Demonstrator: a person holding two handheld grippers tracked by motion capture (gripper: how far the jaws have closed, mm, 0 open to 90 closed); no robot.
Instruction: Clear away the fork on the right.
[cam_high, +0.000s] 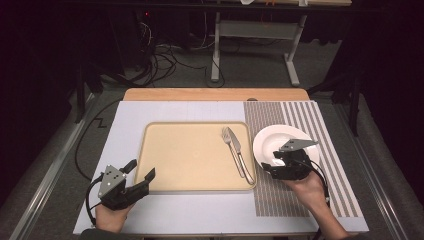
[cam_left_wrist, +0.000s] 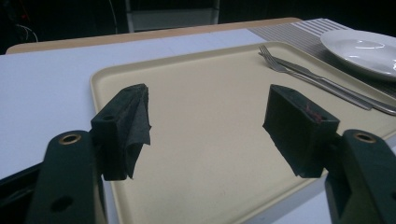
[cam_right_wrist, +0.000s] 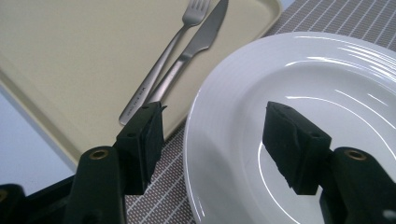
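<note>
A beige tray (cam_high: 190, 155) lies mid-table, with a fork (cam_high: 229, 136) and a knife (cam_high: 237, 150) side by side along its right side. Right of it, a white plate (cam_high: 280, 139) rests on a striped placemat (cam_high: 300, 200). My right gripper (cam_high: 278, 159) is open at the plate's near-left rim. In the right gripper view, the gripper (cam_right_wrist: 215, 123) straddles the rim of the plate (cam_right_wrist: 327, 93), one jaw outside and one over it, holding nothing. My left gripper (cam_high: 140, 170) is open at the tray's near-left corner. In the left gripper view, the gripper (cam_left_wrist: 208, 107) faces the bare tray (cam_left_wrist: 205, 140).
A white mat (cam_high: 130, 120) covers the wooden table (cam_high: 215, 94) under the tray. Beyond the table, cables and a grey desk frame (cam_high: 216, 50) stand on the floor. The fork (cam_right_wrist: 163, 70) and knife (cam_right_wrist: 196, 46) lie just left of the plate.
</note>
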